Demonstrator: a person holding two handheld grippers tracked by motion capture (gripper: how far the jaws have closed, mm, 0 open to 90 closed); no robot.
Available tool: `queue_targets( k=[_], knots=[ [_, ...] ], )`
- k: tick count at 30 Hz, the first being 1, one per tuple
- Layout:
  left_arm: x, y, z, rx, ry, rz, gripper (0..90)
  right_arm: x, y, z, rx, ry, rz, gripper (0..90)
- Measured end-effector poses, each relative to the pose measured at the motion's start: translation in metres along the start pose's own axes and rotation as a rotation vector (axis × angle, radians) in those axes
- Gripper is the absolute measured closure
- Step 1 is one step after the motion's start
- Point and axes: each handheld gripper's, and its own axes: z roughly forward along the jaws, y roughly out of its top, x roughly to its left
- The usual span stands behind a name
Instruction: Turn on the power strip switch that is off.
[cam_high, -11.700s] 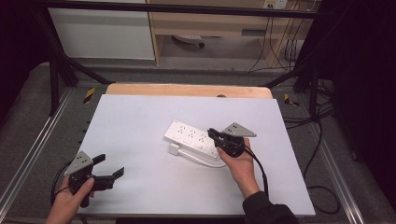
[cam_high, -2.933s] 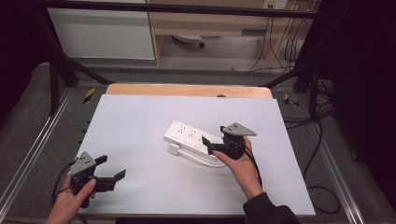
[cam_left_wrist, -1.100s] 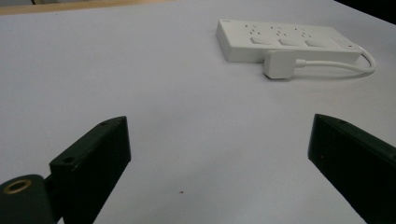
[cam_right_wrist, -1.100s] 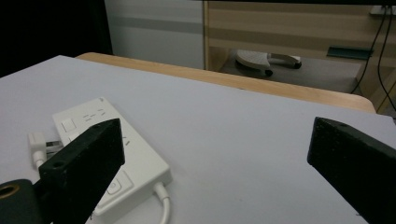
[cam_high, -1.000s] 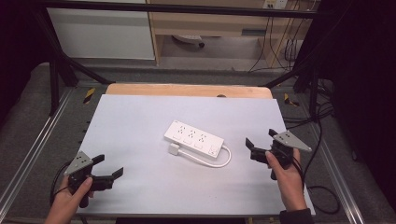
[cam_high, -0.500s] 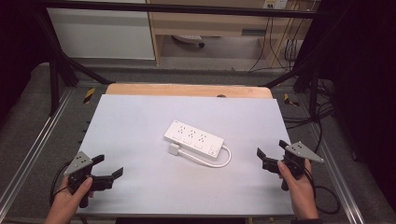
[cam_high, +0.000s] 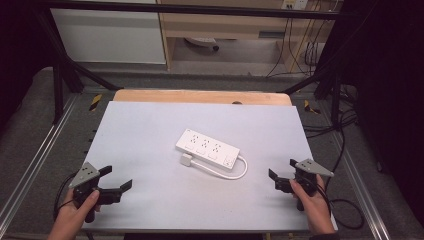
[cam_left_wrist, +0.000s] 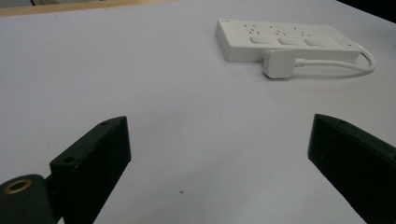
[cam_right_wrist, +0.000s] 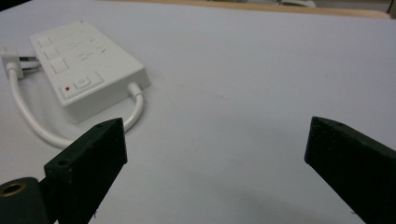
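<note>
White plastic power strip (cam_high: 208, 149) lies on the pale grey table sheet (cam_high: 150, 125) approx. at centre, slanting from far-left to near-right, w/ its white square plug (cam_high: 185, 160) touching the near-left side and its white cord (cam_high: 231, 173) looping off the right end and back along the near side. Left gripper (cam_high: 116, 178) sits at the near-left corner of the sheet, right gripper (cam_high: 283, 173) at the near-right edge, both well apart from the strip, which lies between them and farther off. Bare wooden table edge (cam_high: 200, 96) runs behind the sheet at the far side.
</note>
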Motion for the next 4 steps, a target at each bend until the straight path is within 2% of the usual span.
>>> queue_targets(
  k=[4],
  knots=[
    [-0.0004,0.0002,0.0001,0.001,-0.001,0.002,6.0,0.0067,-0.0026,0.0104,0.064,0.003,-0.023,5.6]
  ],
)
